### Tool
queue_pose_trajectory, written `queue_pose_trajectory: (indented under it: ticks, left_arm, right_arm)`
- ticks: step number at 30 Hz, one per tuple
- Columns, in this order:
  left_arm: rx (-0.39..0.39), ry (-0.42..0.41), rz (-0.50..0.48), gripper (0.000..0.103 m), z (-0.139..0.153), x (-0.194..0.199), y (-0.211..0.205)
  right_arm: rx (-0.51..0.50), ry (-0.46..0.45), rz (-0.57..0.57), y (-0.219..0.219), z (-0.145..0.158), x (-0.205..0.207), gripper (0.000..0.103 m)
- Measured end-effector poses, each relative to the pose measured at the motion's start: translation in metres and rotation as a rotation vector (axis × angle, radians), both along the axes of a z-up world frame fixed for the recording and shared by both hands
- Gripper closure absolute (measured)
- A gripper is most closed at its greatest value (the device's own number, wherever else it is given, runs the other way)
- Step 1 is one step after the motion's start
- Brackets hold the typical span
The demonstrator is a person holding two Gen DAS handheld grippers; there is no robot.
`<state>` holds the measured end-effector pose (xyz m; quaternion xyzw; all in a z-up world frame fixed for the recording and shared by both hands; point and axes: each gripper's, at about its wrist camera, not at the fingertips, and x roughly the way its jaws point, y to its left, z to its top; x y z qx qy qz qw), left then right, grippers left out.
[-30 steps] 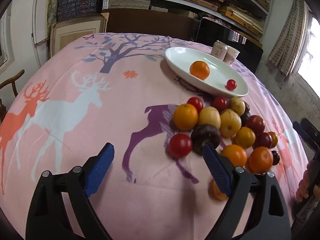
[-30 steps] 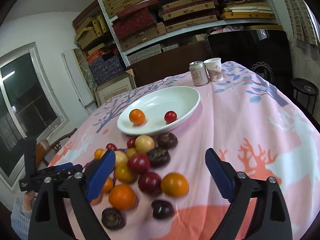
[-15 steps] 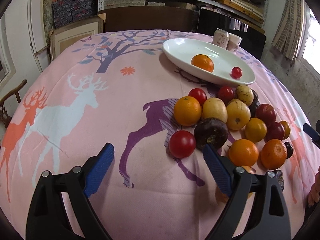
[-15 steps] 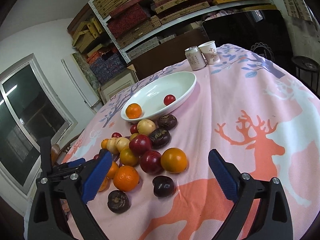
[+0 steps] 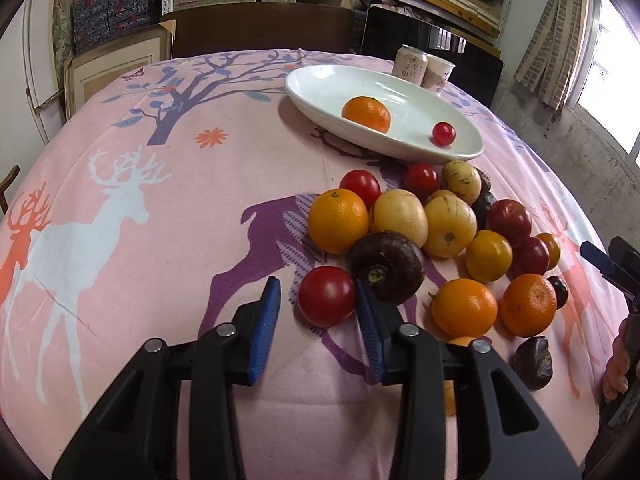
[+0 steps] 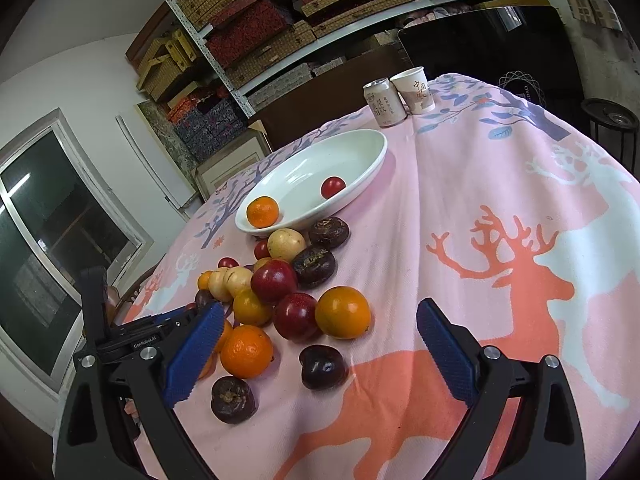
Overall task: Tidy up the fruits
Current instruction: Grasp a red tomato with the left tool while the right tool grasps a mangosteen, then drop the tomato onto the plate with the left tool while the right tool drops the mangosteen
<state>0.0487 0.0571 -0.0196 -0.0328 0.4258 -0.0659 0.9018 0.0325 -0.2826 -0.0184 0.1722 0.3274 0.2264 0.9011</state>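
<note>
In the left wrist view, a red tomato (image 5: 327, 296) lies at the near edge of a pile of fruit (image 5: 448, 232) on the pink deer tablecloth (image 5: 120, 220). My left gripper (image 5: 316, 292) is closing around it. The right pad touches the tomato; the left pad (image 5: 268, 312) stands a little off it. A white oval plate (image 5: 320, 84) behind the pile holds an orange (image 5: 366, 114) and a small tomato (image 5: 443, 133). My right gripper (image 6: 320, 312) hangs open above the other side of the pile, with nothing between its fingers.
A drink can (image 5: 409, 65) and a paper cup (image 5: 438, 74) stand beyond the plate. Two dark fruits (image 6: 323, 366) lie loose at the pile's edge. Shelves with boxes line the back wall. A person's hand (image 5: 618, 364) shows at the right edge.
The left gripper's jaws have narrowed from wide apart to just around the red tomato, and the gripper has moved closer to it. The right gripper has tilted slightly.
</note>
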Motion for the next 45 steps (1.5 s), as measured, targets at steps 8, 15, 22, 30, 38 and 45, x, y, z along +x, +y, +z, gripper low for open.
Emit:
queue_pose_trajectory:
  ticks: [8, 15, 22, 30, 38, 45]
  left_arm:
    - [-0.033, 0.0, -0.022, 0.076, 0.0, 0.001, 0.0]
    - [-0.043, 0.0, -0.001, 0.075, 0.0, 0.0, 0.005]
    - [-0.033, 0.0, -0.003, 0.075, 0.0, 0.0, 0.003]
    - [-0.031, -0.041, -0.017, 0.075, 0.007, -0.01, 0.0]
    - [-0.023, -0.102, 0.001, 0.076, 0.056, 0.019, 0.007]
    - [0.044, -0.099, -0.015, 0.075, 0.086, 0.117, -0.011]
  right_arm:
    - [-0.148, 0.046, 0.039, 0.016, -0.003, -0.006, 0.008]
    - [-0.359, 0.096, 0.113, 0.049, -0.018, -0.006, 0.056]
    - [-0.373, 0.123, 0.126, 0.055, -0.023, 0.0, 0.074]
    - [-0.278, 0.092, 0.113, 0.039, -0.013, -0.007, 0.075]
    - [-0.268, 0.007, 0.082, 0.036, 0.036, 0.031, 0.075]
    - [-0.276, -0.009, 0.069, 0.06, 0.063, 0.133, 0.074]
